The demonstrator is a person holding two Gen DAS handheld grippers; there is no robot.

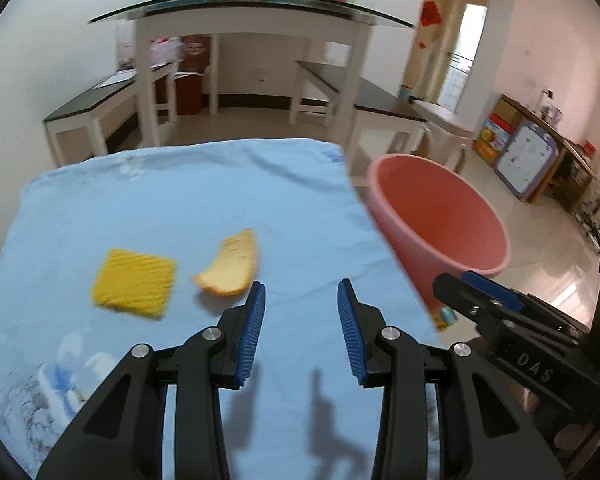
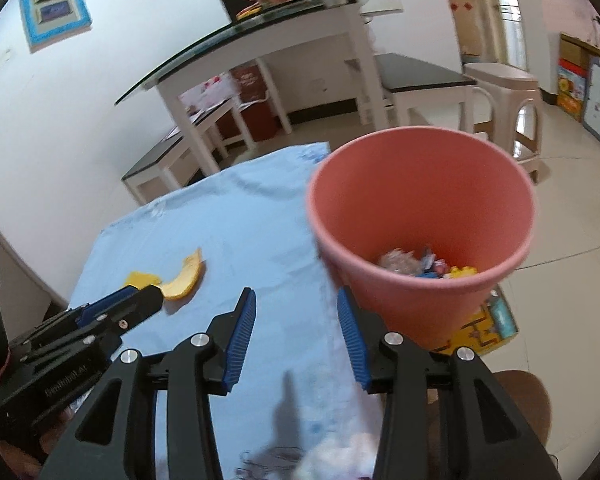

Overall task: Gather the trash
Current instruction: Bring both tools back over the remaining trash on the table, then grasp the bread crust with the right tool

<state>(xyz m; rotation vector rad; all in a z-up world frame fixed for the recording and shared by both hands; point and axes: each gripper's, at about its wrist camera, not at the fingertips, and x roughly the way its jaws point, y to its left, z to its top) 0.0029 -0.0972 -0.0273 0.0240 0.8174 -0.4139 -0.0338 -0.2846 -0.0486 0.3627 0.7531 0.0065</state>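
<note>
Left gripper [image 1: 301,294] agape near peel [image 1: 230,266], sponge [image 1: 134,282].

We carried two alike tools. Left gripper [image 1: 301,294]: black plastic linkage arms with cut-out windows, round silver screw heads at pivots, blue ribbed pads [image 1: 255,320] on fingers. Right gripper [image 2: 296,300]: same black frame, same silver screws, same blue ridged pads [image 2: 242,332]. White lettering "DAS" on right body; thin red cable beside left body. Bit of skin behind each handle.
</note>
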